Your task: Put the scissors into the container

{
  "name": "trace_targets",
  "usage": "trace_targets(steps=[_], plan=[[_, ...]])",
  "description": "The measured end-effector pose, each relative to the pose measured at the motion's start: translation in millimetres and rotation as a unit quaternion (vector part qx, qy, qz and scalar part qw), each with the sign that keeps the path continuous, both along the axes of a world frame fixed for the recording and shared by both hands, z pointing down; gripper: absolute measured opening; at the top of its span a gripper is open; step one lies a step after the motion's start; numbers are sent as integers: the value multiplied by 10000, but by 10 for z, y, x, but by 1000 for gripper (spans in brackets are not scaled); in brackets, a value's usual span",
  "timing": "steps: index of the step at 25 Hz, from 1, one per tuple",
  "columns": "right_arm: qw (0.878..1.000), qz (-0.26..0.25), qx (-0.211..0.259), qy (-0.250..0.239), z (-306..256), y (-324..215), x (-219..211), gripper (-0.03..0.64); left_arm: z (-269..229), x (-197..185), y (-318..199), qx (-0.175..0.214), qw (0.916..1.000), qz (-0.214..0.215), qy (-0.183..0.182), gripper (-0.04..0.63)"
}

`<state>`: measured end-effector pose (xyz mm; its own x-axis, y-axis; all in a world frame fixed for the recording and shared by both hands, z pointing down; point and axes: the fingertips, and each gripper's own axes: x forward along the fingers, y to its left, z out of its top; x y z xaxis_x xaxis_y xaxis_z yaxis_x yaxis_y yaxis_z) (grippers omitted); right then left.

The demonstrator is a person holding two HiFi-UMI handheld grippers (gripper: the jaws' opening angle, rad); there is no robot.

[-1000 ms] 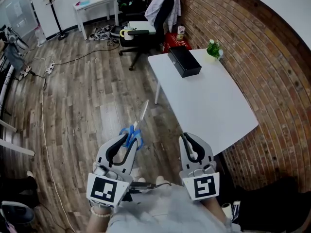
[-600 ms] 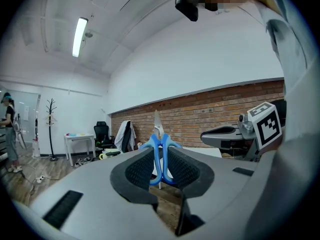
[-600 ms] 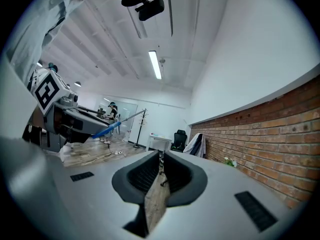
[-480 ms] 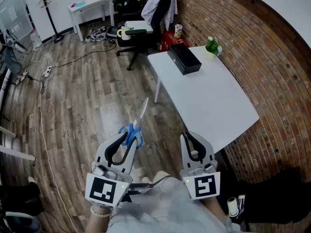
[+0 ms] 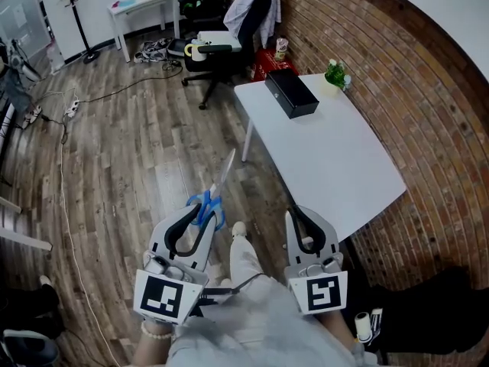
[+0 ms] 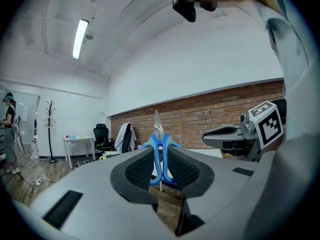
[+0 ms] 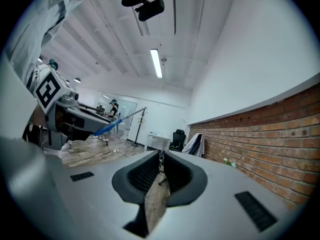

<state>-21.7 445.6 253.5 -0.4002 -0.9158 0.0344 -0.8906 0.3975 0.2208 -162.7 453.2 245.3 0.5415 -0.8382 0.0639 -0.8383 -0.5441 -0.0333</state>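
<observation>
holding scissors (image 6: 156, 154) in left hand-held gripper (image 5: 203, 220), blades seemingly closed

Bright, even light from ceiling tube lamps (image 6: 80, 36) (heavy fisheye warping at edges), little shadow.

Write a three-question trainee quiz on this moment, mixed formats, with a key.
1. True or false: the scissors lie inside the black container.
2. The black container stands on: A a shelf; B the white table; C a cart.
3. Fill in: the scissors' blue handles are clamped in the ____ gripper.
Key: 1 false; 2 B; 3 left, the left gripper.
</observation>
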Motion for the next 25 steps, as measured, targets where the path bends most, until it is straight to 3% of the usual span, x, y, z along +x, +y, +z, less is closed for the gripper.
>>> trace_targets(steps=[12, 25], plan=[[9998, -182, 59, 31, 25, -736, -22, 57, -42, 12, -640, 150, 9998, -126, -5, 101], [9995, -290, 7, 95, 66, -2189, -9, 57, 24, 91, -2045, 50, 9999, -125, 59, 101]])
